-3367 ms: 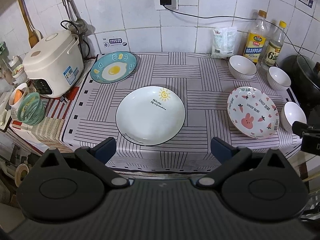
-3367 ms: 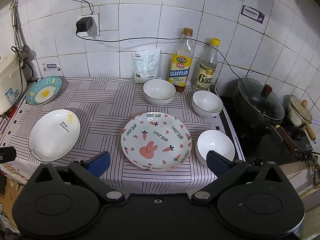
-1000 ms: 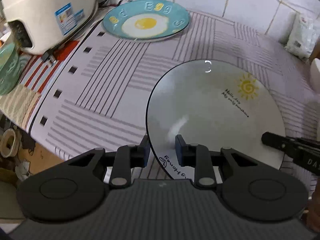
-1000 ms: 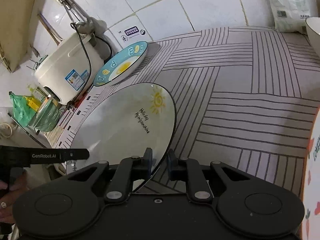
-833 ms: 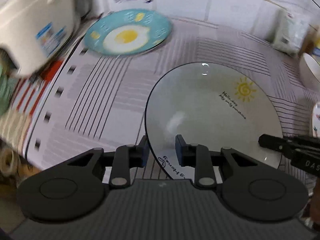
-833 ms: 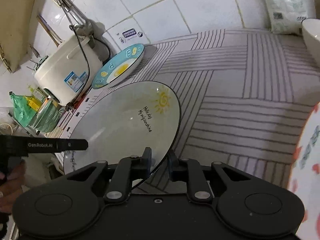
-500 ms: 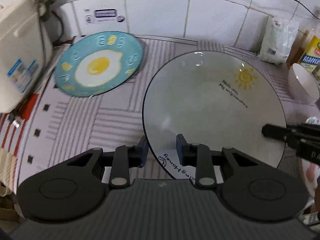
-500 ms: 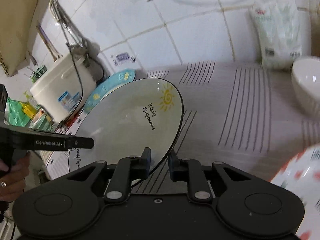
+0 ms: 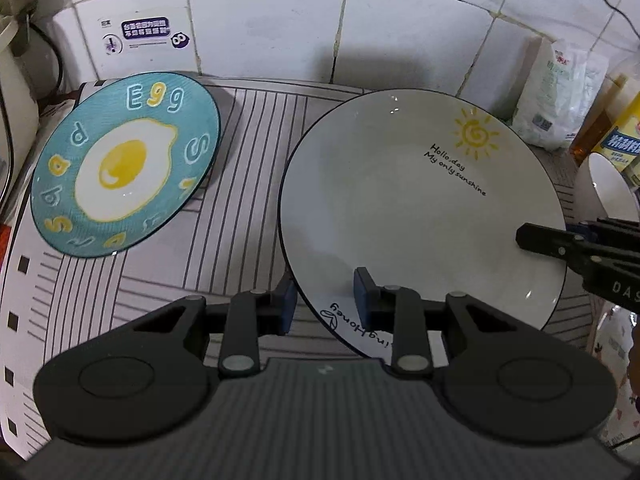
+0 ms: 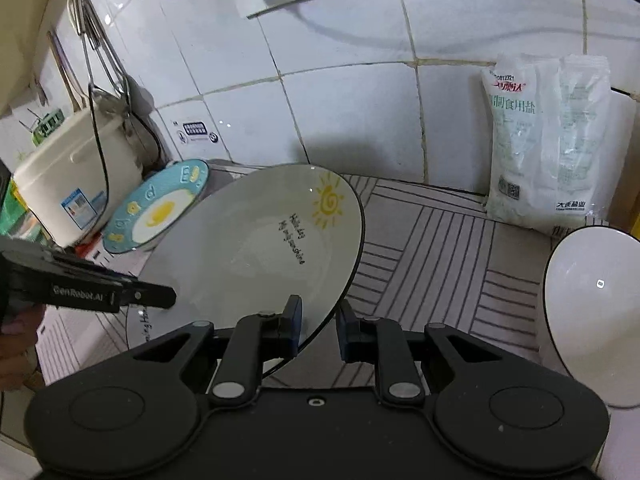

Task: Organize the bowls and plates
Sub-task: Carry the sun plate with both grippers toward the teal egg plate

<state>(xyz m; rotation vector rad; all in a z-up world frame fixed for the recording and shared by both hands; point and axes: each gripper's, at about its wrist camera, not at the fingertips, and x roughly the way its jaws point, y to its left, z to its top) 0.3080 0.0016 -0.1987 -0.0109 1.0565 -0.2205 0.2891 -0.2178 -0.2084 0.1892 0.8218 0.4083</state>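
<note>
Item 1: white sun plate (image 9: 420, 208), lifted off the striped cloth (image 9: 240, 184).
Left gripper (image 9: 325, 296) clamped on its near rim; right gripper (image 10: 318, 322) clamped on its opposite rim.
Item 2: egg plate (image 9: 124, 160), resting flat left of and beyond the sun plate, nearer the left gripper; probable stacking base.

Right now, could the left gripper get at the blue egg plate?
Probably not yet: the left gripper is shut on the sun plate, shared with the right gripper. The egg plate lies uncovered beside it.
</note>
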